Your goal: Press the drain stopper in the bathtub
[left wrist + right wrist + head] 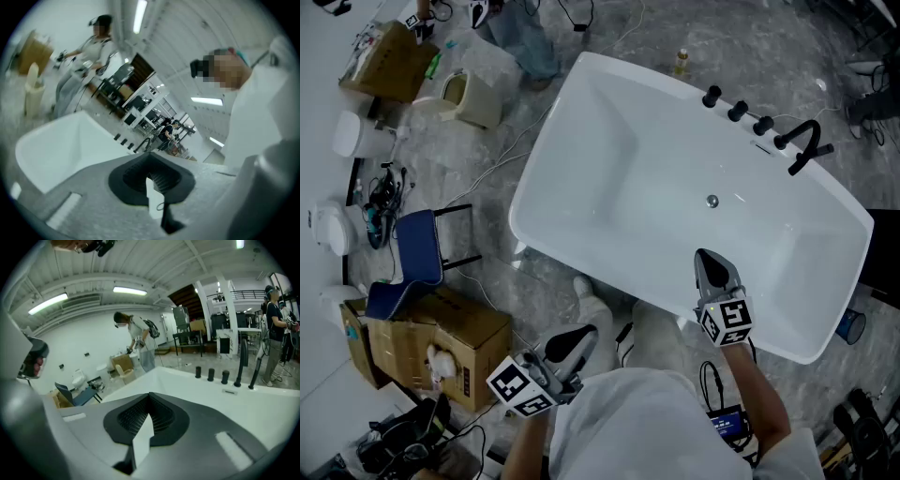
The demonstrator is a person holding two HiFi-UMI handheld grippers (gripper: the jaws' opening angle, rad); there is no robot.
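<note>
The white bathtub [581, 187] lies slantwise across the head view. Its small round chrome drain stopper [711, 201] sits in the tub floor near the middle. My right gripper [711, 261] hangs over the tub's near rim, short of the stopper, with its jaws together and nothing between them. My left gripper [579, 339] is outside the tub, low by my body, and is also shut and empty. In the right gripper view the gripper [149, 417] faces the tub [197, 390]; the stopper is hidden there. The left gripper [153, 182] sees the tub's [51, 150] end.
Black knobs [737, 111] and a black faucet [806, 141] line the tub's far rim. Cardboard boxes [441, 342], a blue chair [417, 248], a toilet [473, 98] and cables crowd the floor on the left. Other people stand in the room [136, 333].
</note>
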